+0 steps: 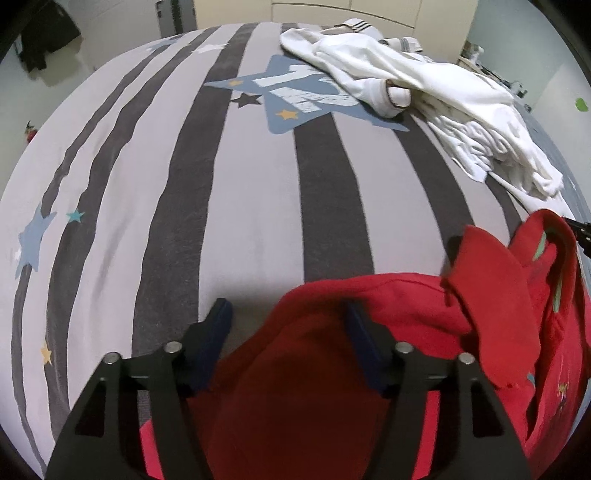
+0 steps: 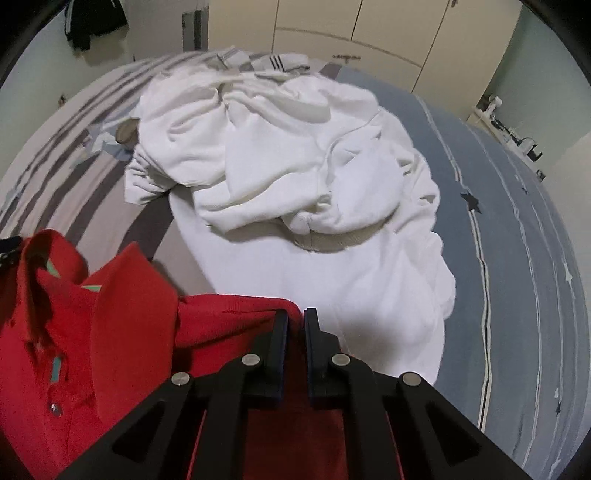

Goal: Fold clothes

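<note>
We see the right claw (image 2: 295,314) pinching the red shirt's (image 2: 129,314) edge | left claw (image 1: 288,310) wide, shirt bunched between its fingers, unpinched

Your left wrist camera sits just behind the left gripper (image 1: 288,314) and looks steeply down along its fingers, close over the striped bedspread (image 1: 255,206), facing across the bed toward the cupboards (image 1: 369,11) at the far wall. Your right wrist camera rides behind the right gripper (image 2: 295,321) at much the same steep tilt and nearness, facing the same cupboards. Both views share the red polo shirt (image 1: 491,295), right of centre in the left view and on the left in the right view, and the heap of white clothes (image 2: 295,155) further up the bed.
</note>
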`<state>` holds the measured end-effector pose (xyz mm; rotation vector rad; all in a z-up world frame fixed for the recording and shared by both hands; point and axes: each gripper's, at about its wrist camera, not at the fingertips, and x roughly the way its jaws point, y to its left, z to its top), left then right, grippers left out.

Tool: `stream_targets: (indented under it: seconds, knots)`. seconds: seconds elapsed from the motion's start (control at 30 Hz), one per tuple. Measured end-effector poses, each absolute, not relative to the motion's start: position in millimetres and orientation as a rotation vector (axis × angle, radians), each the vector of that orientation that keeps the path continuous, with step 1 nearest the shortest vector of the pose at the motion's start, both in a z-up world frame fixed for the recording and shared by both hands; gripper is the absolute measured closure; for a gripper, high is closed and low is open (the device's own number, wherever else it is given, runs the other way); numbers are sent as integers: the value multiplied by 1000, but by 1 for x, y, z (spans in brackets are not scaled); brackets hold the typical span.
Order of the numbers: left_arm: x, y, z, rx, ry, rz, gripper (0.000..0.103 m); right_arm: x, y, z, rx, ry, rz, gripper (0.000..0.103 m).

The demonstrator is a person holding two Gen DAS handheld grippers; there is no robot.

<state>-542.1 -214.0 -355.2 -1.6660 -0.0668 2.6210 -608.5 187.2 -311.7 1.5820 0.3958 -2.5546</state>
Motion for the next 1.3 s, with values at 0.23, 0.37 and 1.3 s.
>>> stream_targets:
  seconds: [0.23, 0.37, 1.3]
  knots:
    - [-543, -216, -353, -1623, -68, 2623, 80, -610, 180, -308, 1601, 383, -2596, 96]
    - [-546, -217, -339, -1560, -96, 2630, 100, -609, 177, -306, 1561, 415, -2616, 96]
    - [-546, -240, -326, -1627, -332, 2584, 43, -619, 186, -321, 1697, 458, -2476, 54]
